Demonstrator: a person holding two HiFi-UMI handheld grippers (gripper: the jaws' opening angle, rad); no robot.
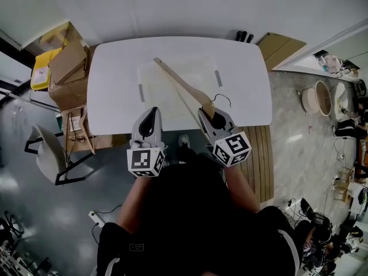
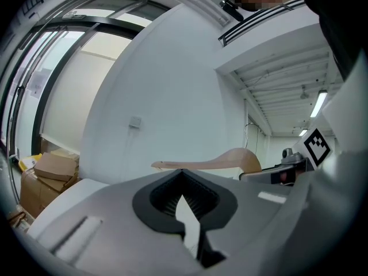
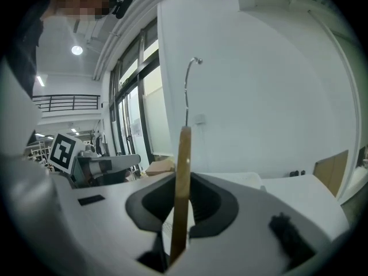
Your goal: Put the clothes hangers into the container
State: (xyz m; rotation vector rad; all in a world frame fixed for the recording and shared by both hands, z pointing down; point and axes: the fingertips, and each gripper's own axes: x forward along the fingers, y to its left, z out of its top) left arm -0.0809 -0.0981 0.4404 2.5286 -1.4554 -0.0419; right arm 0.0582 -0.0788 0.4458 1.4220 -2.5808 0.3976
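A wooden clothes hanger (image 1: 181,85) with a thin metal hook (image 1: 222,99) slants over the white table (image 1: 115,96) and above a clear shallow container (image 1: 150,69). My right gripper (image 1: 210,115) is shut on the hanger near its hooked middle. In the right gripper view the hanger (image 3: 183,177) stands edge-on between the pads, with the hook (image 3: 187,91) rising above. My left gripper (image 1: 148,115) hovers at the table's near edge, left of the hanger. Its jaws (image 2: 187,217) stand a narrow gap apart with nothing between them. The hanger (image 2: 221,160) shows beyond them.
Cardboard boxes (image 1: 69,68) are stacked left of the table, and a grey chair (image 1: 49,151) stands on the floor below them. A flat cardboard sheet (image 1: 280,46) leans at the far right corner. Wooden decking (image 1: 260,160) lies by the person's right side.
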